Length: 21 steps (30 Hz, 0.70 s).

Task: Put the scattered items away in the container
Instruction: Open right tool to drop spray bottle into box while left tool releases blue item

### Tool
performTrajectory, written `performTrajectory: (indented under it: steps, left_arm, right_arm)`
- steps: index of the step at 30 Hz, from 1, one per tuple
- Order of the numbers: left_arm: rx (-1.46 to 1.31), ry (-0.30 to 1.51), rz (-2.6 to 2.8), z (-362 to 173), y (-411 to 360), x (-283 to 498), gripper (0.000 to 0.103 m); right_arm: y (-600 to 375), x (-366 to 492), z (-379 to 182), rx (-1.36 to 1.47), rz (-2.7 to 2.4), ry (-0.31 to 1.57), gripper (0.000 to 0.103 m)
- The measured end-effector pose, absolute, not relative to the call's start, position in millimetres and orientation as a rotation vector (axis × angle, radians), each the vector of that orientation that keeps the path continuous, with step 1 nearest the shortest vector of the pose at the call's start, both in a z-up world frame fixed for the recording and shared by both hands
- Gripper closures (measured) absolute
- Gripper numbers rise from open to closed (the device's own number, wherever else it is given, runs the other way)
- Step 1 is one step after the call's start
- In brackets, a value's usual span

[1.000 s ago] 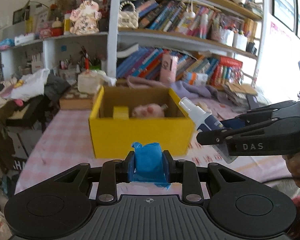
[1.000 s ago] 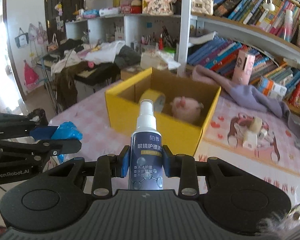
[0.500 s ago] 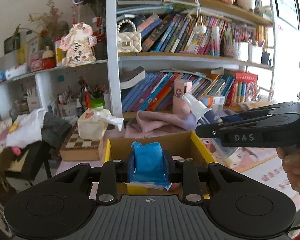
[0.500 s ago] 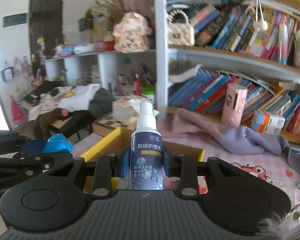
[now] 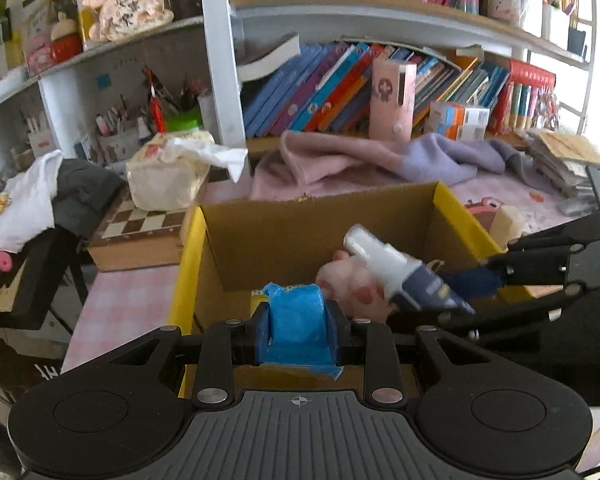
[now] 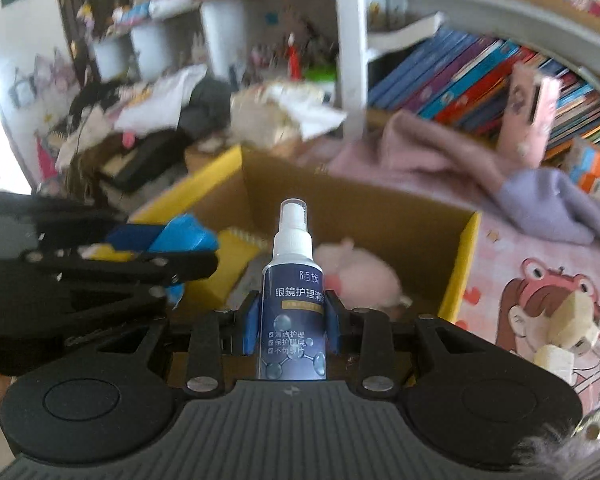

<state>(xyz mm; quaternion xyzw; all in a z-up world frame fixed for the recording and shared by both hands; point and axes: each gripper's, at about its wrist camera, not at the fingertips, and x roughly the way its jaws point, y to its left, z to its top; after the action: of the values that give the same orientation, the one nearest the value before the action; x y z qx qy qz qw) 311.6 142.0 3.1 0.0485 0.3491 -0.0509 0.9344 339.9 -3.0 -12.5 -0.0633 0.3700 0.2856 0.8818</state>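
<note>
My left gripper (image 5: 298,330) is shut on a crumpled blue item (image 5: 296,320) and hangs over the near left part of the open yellow cardboard box (image 5: 188,248). To its right, my right gripper (image 6: 292,322) is shut on a dark blue spray bottle (image 6: 294,308) with a white nozzle, also above the box (image 6: 460,268). In the left wrist view the bottle (image 5: 412,280) enters from the right, nozzle tilted up and left. Inside the box lie a pink plush toy (image 6: 360,276) and a yellow block (image 6: 228,264). The blue item (image 6: 184,236) shows in the right wrist view at left.
A tissue pack (image 5: 168,176) and a chessboard box (image 5: 140,232) sit left of the box. Pink and lilac cloth (image 5: 380,160) lies behind it, under bookshelves (image 5: 360,80). On the pink tablecloth to the right rest small beige blocks (image 6: 576,328).
Both grippers have moved forward from in front of the box to over its open top, tilting downward, each still holding its item. The box inside now fills the lower view.
</note>
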Motion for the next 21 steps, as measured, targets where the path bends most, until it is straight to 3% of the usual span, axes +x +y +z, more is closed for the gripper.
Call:
performTrajectory:
  steps: [17, 21]
  left_arm:
    - [0.166, 0.829, -0.143, -17.3, 144.8, 330.9, 0.076]
    - [0.199, 0.835, -0.144, -18.5, 141.1, 326.1, 0.069]
  right_arm:
    - [15.1, 352.2, -39.1, -0.244, 0.666, 0.914, 0.072]
    - [14.1, 351.8, -38.5, -0.234, 0.645, 0.906, 0.071]
